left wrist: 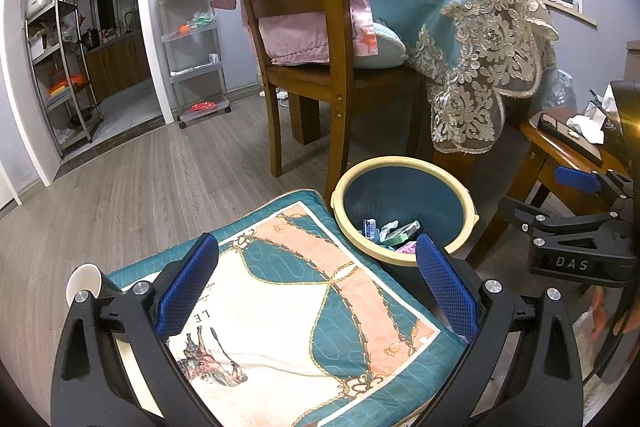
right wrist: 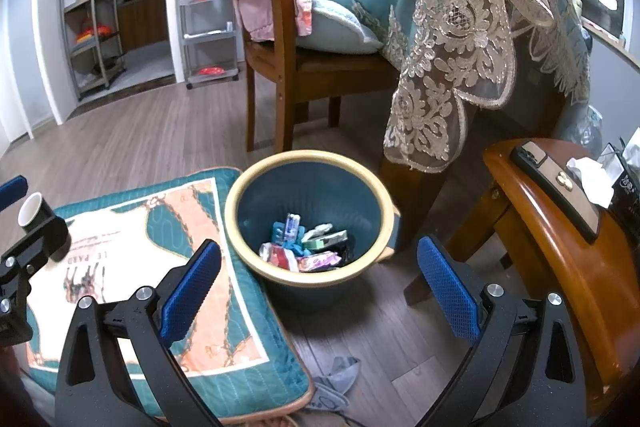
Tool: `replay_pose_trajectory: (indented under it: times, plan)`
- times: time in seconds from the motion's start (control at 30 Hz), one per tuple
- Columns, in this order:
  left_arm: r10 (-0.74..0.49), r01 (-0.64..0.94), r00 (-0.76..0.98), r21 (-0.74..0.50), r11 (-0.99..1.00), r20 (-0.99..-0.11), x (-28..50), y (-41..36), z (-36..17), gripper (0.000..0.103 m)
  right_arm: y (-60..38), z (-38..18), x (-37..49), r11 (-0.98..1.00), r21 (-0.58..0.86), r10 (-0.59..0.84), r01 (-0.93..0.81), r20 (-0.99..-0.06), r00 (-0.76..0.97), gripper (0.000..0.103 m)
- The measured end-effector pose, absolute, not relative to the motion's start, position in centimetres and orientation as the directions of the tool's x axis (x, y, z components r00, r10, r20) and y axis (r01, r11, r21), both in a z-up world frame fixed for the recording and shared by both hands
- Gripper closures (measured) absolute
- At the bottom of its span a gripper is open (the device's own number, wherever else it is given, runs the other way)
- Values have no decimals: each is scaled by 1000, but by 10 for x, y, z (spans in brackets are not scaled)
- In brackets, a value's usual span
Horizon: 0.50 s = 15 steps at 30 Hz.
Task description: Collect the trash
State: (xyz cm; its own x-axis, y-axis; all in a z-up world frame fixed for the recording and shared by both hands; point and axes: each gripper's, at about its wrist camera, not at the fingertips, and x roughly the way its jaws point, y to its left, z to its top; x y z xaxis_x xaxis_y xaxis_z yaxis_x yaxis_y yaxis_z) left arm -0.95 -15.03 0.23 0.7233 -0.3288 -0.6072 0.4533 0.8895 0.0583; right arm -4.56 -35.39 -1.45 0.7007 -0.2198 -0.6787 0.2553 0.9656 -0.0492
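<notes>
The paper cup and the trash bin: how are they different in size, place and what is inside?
The paper cup is small, while the trash bin is much larger. The cup sits on the patterned cushion; the bin stands on the wooden floor beside it. The cup's white inside looks empty as far as it shows; the bin holds colourful wrappers. Both are round, upright and open-topped.

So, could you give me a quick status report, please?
Left gripper open, empty. Right gripper open, empty. Bin holds wrappers. Cup on cushion, uncollected. Nothing blocking.
</notes>
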Motion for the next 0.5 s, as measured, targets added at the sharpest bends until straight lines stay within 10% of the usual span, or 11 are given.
replay_pose_trajectory:
  times: [0.5]
  plan:
    - [-336,474,691,49,879,-640,-6,-147,-1,6,-359,-19,-41,960,-37,-224,277,-696,683,5]
